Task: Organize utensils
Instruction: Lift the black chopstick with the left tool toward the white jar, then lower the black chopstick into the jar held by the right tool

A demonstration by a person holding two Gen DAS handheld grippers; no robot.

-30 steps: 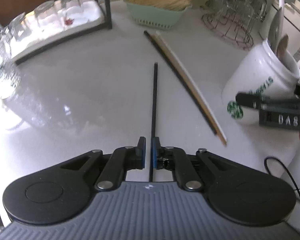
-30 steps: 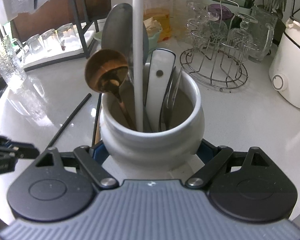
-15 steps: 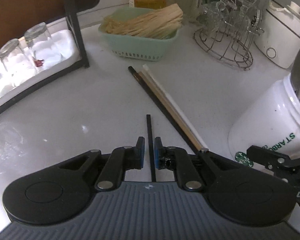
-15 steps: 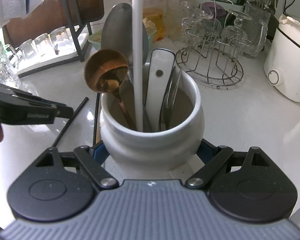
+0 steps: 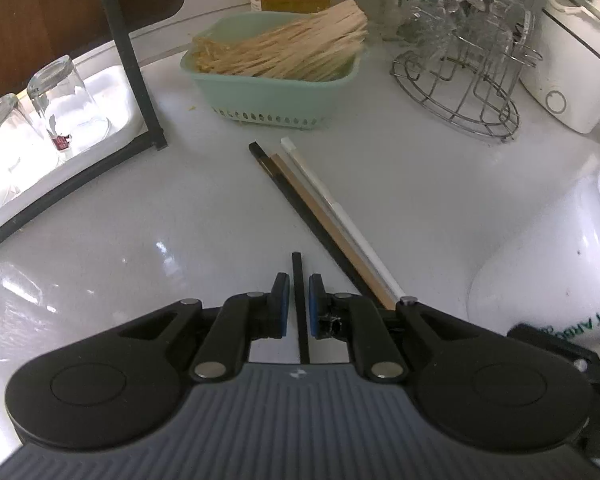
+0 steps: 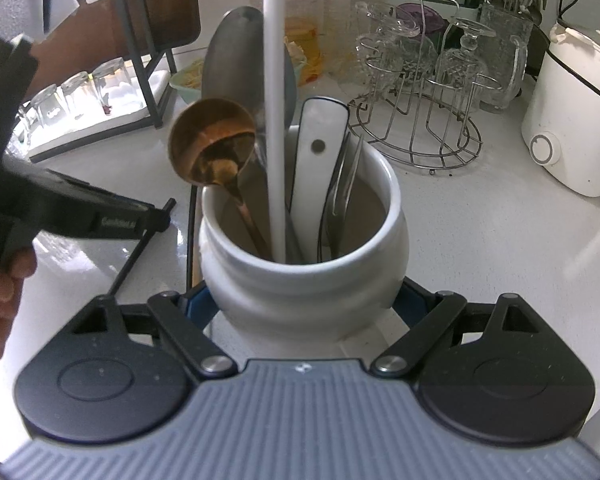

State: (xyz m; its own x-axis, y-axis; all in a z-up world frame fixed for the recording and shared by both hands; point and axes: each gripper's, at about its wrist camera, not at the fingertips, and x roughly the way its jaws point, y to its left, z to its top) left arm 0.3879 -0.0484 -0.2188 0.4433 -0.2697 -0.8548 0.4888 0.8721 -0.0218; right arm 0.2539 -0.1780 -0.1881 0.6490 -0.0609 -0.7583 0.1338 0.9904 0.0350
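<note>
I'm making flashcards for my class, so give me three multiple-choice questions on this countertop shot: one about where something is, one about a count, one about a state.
1. Where are the pale wooden sticks piled?
A. in the mint green basket
B. in the white ceramic crock
C. on the wire glass rack

2. How many chopsticks lie side by side on the counter, apart from the black chopstick between the left tongs?
A. one
B. three
C. five

3. What are the right tongs doing?
A. hanging open over bare counter
C. closed around the crock's sides
B. gripping a spoon

Answers: 1 A, the sticks fill the green basket. 2 B, a black, a tan and a white chopstick lie together. 3 C, the blue pads sit against both sides of the crock.
</note>
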